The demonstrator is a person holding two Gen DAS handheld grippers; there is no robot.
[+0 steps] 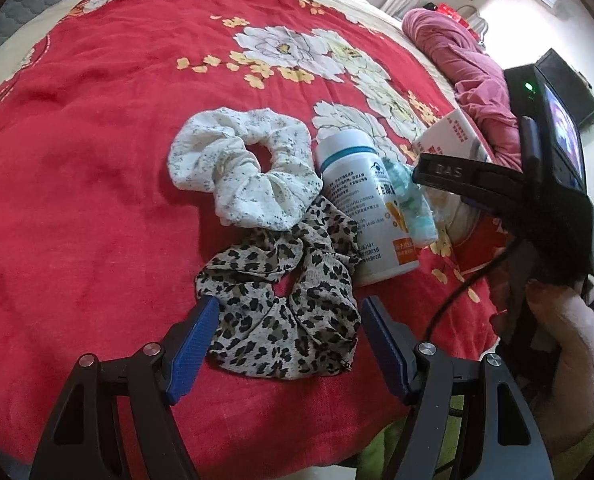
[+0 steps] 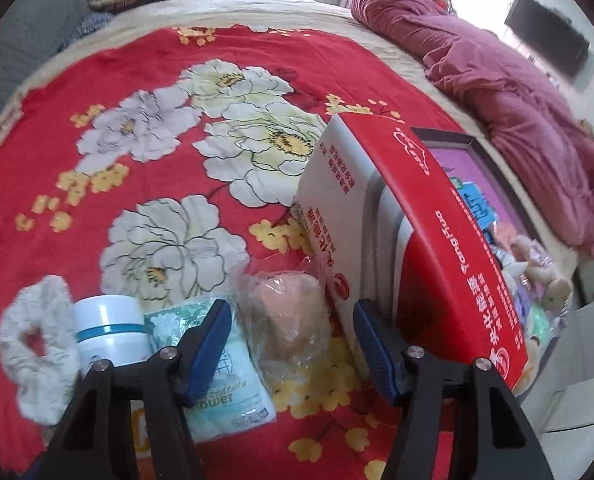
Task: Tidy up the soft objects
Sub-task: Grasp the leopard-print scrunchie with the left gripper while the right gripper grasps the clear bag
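A leopard-print scrunchie (image 1: 285,320) lies on the red flowered bedspread (image 1: 97,160), close in front of me. My left gripper (image 1: 289,307) stands open astride it, one blue pad on each side; the left pad's tip just meets the fabric's edge. A white speckled scrunchie (image 1: 241,164) (image 2: 37,344) lies just beyond. In the right wrist view a peach soft item in clear plastic (image 2: 289,312) lies between the fingers of my open right gripper (image 2: 291,318), the pads apart from it. A pale blue tissue pack (image 2: 225,368) (image 1: 413,208) lies beside it.
A white bottle (image 1: 361,200) (image 2: 109,328) lies between the scrunchies and the tissue pack. A red and white carton (image 2: 377,240) stands to the right. Behind it is a dark-rimmed box (image 2: 473,148) with several small soft toys. A pink duvet (image 2: 517,100) is heaped far right.
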